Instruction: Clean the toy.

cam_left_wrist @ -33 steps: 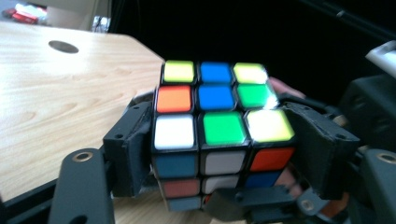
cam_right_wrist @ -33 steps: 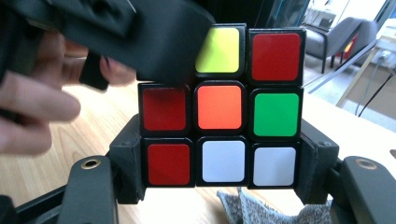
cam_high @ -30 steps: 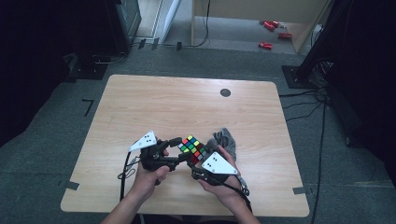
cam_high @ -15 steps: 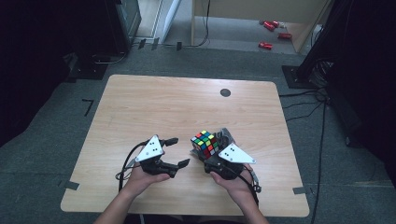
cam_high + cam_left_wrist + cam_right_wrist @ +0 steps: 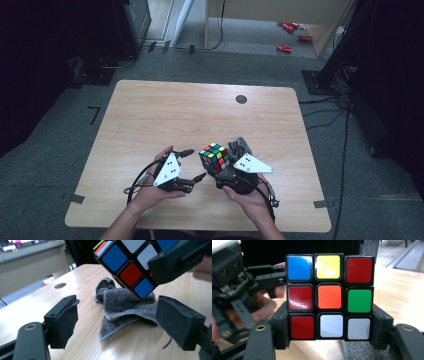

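At the left of the high view our left gripper (image 5: 196, 164) sits low over the wooden table (image 5: 165, 115), its grey three-cornered plate tilted toward the middle and its cable looping back along our forearm. Its jaws are spread with nothing between them; they have just been closing a little, and the pads press on nothing. In the left gripper view the two padded black jaws stand wide apart near the bottom, the left pad's cover frayed at its upper edge. Between and beyond them a crumpled grey cloth (image 5: 125, 307) lies on the tabletop, folded over itself.

Moving to the centre, the puzzle cube (image 5: 215, 156) is held up off the table, just right of the left gripper's tips and apart from them. In the left gripper view it hangs above the cloth, one corner pointing down close over the fabric; we cannot tell whether it touches.

To the right, our right gripper (image 5: 220, 167) pinches the cube, with our hand cupped beneath the body. The right gripper view shows the grip plainly: the two jaws press against the bottom row of the cube (image 5: 329, 297) from either side. The face toward the camera reads blue, yellow, red across the top, red, orange, green in the middle, and red, white, white at the bottom. The left gripper (image 5: 249, 287) appears at the left edge of that view, beside the cube.
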The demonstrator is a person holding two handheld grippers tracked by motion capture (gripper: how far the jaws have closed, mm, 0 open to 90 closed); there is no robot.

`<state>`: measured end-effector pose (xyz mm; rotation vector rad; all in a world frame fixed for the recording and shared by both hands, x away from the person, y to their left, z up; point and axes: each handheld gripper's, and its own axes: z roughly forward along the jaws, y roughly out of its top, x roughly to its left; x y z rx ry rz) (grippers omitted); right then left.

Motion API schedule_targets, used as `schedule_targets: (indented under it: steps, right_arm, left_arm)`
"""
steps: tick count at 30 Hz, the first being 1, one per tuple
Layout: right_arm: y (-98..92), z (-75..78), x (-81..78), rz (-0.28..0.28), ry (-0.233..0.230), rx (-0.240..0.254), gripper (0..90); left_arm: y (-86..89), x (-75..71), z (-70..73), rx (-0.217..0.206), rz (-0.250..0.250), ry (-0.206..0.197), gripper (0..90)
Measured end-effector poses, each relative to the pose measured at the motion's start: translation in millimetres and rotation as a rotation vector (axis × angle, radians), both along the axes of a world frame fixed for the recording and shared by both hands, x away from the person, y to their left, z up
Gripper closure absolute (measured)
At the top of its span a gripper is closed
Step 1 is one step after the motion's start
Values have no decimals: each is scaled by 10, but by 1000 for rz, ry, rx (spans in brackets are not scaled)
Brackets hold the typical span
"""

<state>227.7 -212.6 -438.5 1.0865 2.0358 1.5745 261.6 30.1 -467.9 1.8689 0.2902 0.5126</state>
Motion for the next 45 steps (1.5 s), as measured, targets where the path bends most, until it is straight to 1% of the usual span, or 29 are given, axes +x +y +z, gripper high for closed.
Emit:
schedule_targets:
  steps: [3,6,9,11,16,19,26,28,29,30,32,35,36,38,39,41,43,44,45]
  right_arm:
    - [21,12,-9,12,32,25,344]
    - [55,19,-14,33,73,35,344]
    - [96,19,-13,53,114,18,343]
    - [119,14,-10,61,130,15,344]
    - [141,17,2,79,192,6,343]
    - [152,12,5,83,209,1,343]
    - [227,-10,-2,103,246,-15,342]
    - [230,-17,5,102,259,-7,342]
    - [223,-19,12,103,274,0,342]
    - [215,-24,23,101,287,14,341]
    - [192,-33,42,98,330,48,341]
    - [195,-51,57,93,352,53,338]
    - [197,-57,62,90,357,52,335]
    - [195,-68,69,81,355,66,316]
    - [186,-68,75,82,358,68,314]
    - [173,-65,79,82,347,68,304]
    - [164,-54,75,84,320,56,291]
    - [159,-45,71,80,296,46,277]
    - [147,-30,65,75,273,39,257]
  left_arm:
    - [-26,-8,-25,19,6,-38,205]
    - [-38,-15,-33,23,9,-60,197]
    - [-41,-23,-34,18,0,-66,188]
    - [-53,-33,-42,26,-7,-76,188]
    - [-83,-58,-59,41,-17,-106,173]
    - [-97,-71,-64,47,-21,-119,172]
    - [-140,-100,-85,59,-32,-132,177]
    - [-142,-112,-87,55,-38,-137,206]
    - [-143,-121,-90,51,-34,-148,216]
    - [-142,-126,-92,46,-31,-151,228]
    - [-140,-120,-96,45,-36,-140,238]
    - [-141,-129,-110,59,-39,-151,253]
    - [-139,-137,-111,60,-48,-156,267]
    - [-146,-151,-109,63,-56,-161,331]
    - [-152,-148,-111,58,-55,-155,333]
    - [-151,-138,-108,53,-55,-140,335]
    - [-147,-125,-108,53,-45,-126,337]
    - [-141,-116,-108,54,-38,-120,337]
    - [-125,-103,-106,54,-31,-105,337]
